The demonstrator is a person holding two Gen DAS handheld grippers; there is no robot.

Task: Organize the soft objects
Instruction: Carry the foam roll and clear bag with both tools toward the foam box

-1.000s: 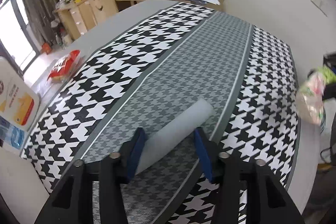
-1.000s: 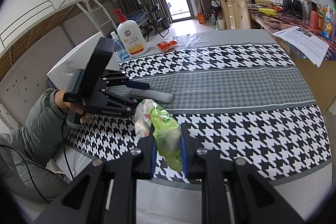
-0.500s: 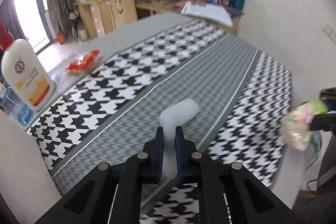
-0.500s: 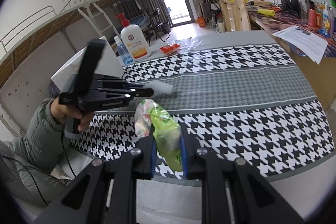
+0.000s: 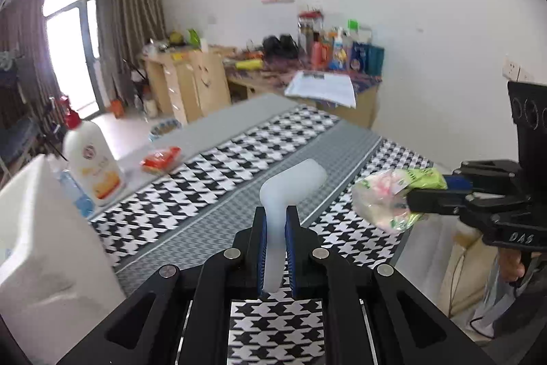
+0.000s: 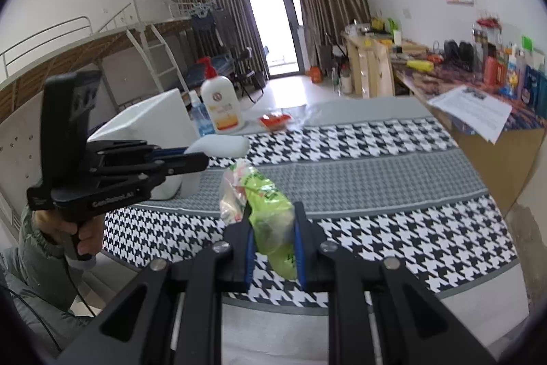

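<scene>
My left gripper [image 5: 276, 218] is shut on a pale white foam roll [image 5: 290, 183], squeezed flat between the pads and held up above the houndstooth cloth [image 5: 239, 166]. The roll also shows in the right wrist view [image 6: 222, 146], sticking out of the left gripper [image 6: 196, 156]. My right gripper [image 6: 273, 221] is shut on a green and pink plastic snack bag [image 6: 263, 204], held above the cloth's near edge. That bag [image 5: 393, 194] and the right gripper [image 5: 420, 190] appear at the right of the left wrist view.
A white bin [image 6: 150, 129] stands at the table's left end, with a white pump bottle [image 6: 222, 105], a small blue bottle [image 6: 200, 118] and a red packet [image 6: 275, 120] beyond it. A cluttered desk [image 6: 478, 81] runs along the right wall.
My left gripper closed on the foam roll, flattening it, and lifted it off the cloth while tilting up. My right gripper kept hold of the bag and rose slightly.
</scene>
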